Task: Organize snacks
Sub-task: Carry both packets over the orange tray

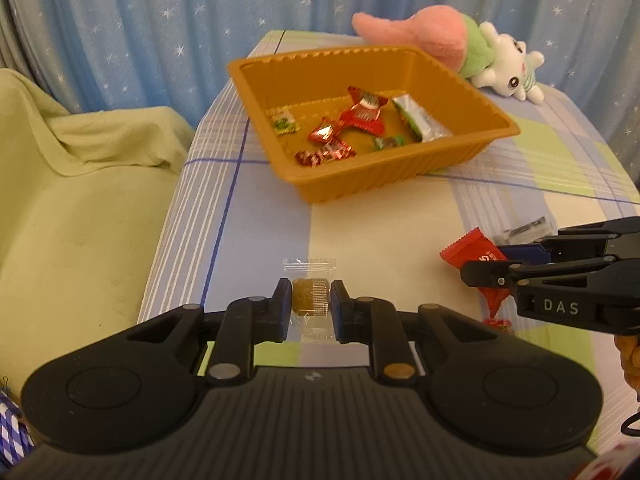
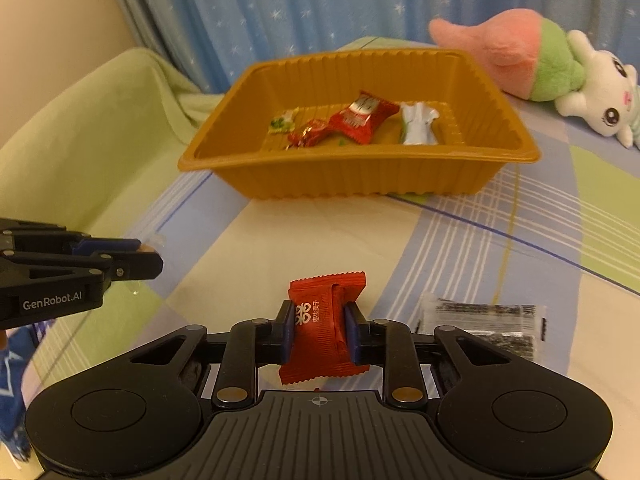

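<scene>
Pinching a clear-wrapped candy [image 1: 310,300], left jaws narrow — right jaws squeeze red packet [image 2: 322,332].

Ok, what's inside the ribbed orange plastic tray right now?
The ribbed orange plastic tray holds red-wrapped candies, a small green-yellow packet, a silver-green wrapper and a small green sweet. Anything beneath them is hidden.

Each claw, left claw [image 1: 310,306] and right claw [image 2: 319,330], is matte black plastic with blue pads, silver and brass pivot screws behind them, a ribbed body and white side lettering.
</scene>
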`<state>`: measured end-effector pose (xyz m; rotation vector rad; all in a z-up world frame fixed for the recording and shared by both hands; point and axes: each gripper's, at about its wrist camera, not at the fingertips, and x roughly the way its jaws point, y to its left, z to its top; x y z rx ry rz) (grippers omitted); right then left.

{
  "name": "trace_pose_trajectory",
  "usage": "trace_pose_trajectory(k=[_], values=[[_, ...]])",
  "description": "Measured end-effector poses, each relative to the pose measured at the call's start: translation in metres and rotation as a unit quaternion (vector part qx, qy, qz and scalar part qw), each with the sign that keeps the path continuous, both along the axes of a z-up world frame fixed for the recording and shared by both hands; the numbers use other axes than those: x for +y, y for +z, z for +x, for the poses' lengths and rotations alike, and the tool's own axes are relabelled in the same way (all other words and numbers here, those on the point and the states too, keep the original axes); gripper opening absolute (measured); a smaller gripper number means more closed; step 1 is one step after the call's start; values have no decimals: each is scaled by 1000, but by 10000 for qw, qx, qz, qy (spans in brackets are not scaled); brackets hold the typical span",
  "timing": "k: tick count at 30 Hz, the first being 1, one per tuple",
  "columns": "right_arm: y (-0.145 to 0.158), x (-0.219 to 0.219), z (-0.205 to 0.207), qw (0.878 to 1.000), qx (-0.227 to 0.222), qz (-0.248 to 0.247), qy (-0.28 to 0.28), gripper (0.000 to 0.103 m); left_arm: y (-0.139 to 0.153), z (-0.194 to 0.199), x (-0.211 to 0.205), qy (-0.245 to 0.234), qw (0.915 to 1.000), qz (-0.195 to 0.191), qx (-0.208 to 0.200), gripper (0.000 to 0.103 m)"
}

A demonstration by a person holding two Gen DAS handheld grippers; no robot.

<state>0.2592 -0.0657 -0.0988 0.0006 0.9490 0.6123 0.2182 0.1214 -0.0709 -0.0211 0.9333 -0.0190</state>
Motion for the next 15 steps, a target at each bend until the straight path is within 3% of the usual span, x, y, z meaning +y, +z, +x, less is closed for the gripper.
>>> trace_pose_trajectory(k=[15], values=[[51, -38, 17, 9963, -324, 514, -615, 26, 37, 19, -16, -350, 9982, -61, -478, 18]])
